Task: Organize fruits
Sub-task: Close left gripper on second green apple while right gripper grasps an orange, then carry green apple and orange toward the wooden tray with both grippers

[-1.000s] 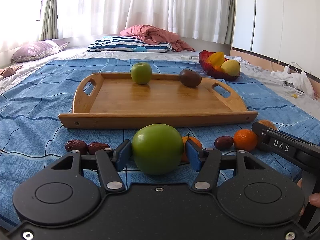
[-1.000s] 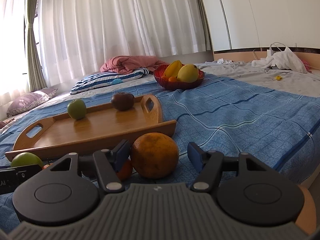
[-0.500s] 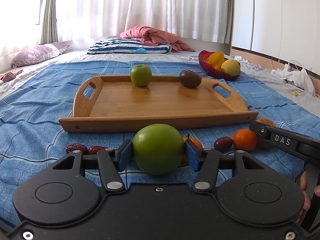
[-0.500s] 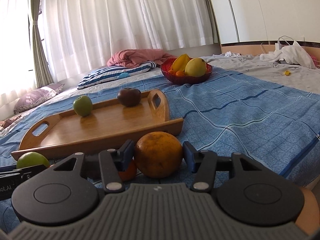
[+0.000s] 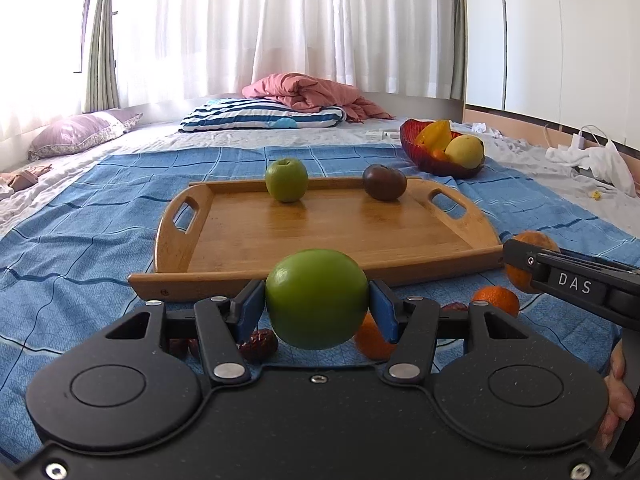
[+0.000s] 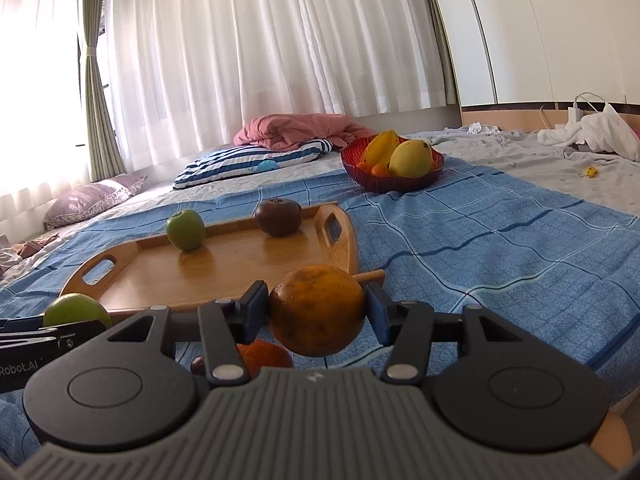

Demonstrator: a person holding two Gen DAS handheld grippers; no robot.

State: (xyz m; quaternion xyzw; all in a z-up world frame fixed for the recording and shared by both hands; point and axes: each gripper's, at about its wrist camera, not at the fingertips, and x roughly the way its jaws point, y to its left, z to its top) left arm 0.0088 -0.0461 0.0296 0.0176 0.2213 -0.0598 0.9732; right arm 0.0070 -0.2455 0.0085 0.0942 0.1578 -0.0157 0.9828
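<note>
My left gripper (image 5: 317, 305) is shut on a green apple (image 5: 316, 296), held a little above the blue blanket in front of the wooden tray (image 5: 340, 270). My right gripper (image 6: 316, 312) is shut on a large orange (image 6: 316, 308), lifted near the tray's (image 6: 348, 240) right front corner. On the tray stand a second green apple (image 5: 286, 179) (image 6: 185, 229) and a dark brown fruit (image 5: 384, 182) (image 6: 278, 217). Small oranges (image 5: 495, 298) (image 6: 262, 356) and dried dates (image 5: 260, 344) lie on the blanket below the grippers.
A red bowl (image 5: 434, 164) (image 6: 384, 184) with yellow fruit sits behind the tray to the right. Pillows (image 5: 260, 114) and a pink quilt (image 5: 304, 92) lie at the back, white clothes (image 5: 592, 156) at the right. A hand (image 5: 618, 396) holds the right gripper.
The right gripper's jaws closed onto the large orange and lifted it. The left gripper raised the green apple off the blanket, toward the tray's front rim.
</note>
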